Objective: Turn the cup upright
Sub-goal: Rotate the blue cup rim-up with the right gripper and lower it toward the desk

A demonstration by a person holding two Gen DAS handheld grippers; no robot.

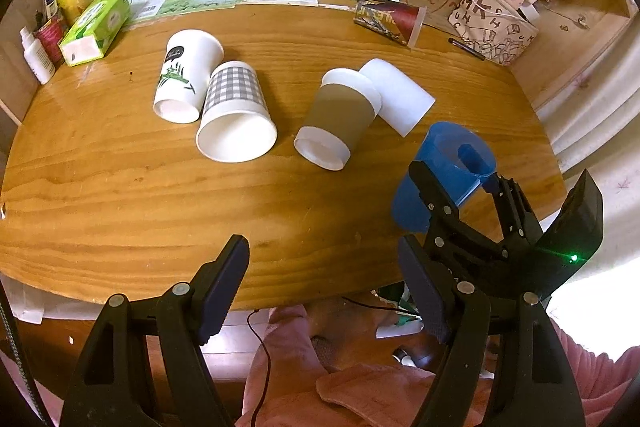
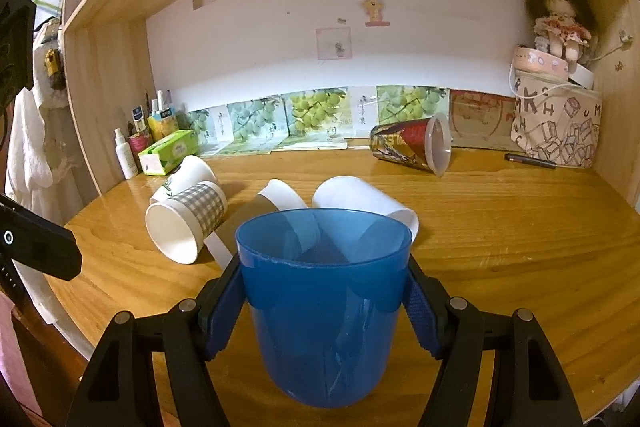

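Observation:
A translucent blue plastic cup (image 2: 320, 311) stands upright, mouth up, between my right gripper's (image 2: 324, 303) fingers, which are shut on its sides near the front of the wooden table (image 2: 500, 247). In the left wrist view the blue cup (image 1: 444, 167) and the right gripper (image 1: 460, 203) on it show at the right. My left gripper (image 1: 324, 291) is open and empty over the table's front edge. Other cups lie on their sides: a white leaf-print cup (image 1: 186, 79), a grey checked cup (image 1: 236, 115), a brown-sleeved cup (image 1: 340, 119) and a plain white cup (image 1: 400, 99).
A red patterned cup (image 2: 412, 145) lies on its side at the back. A green tissue box (image 1: 96, 27) and bottles (image 1: 38, 57) stand at the back left. A printed bag (image 2: 556, 123) with a doll (image 2: 560, 23) on top stands at the back right, a pen (image 2: 530, 160) beside it.

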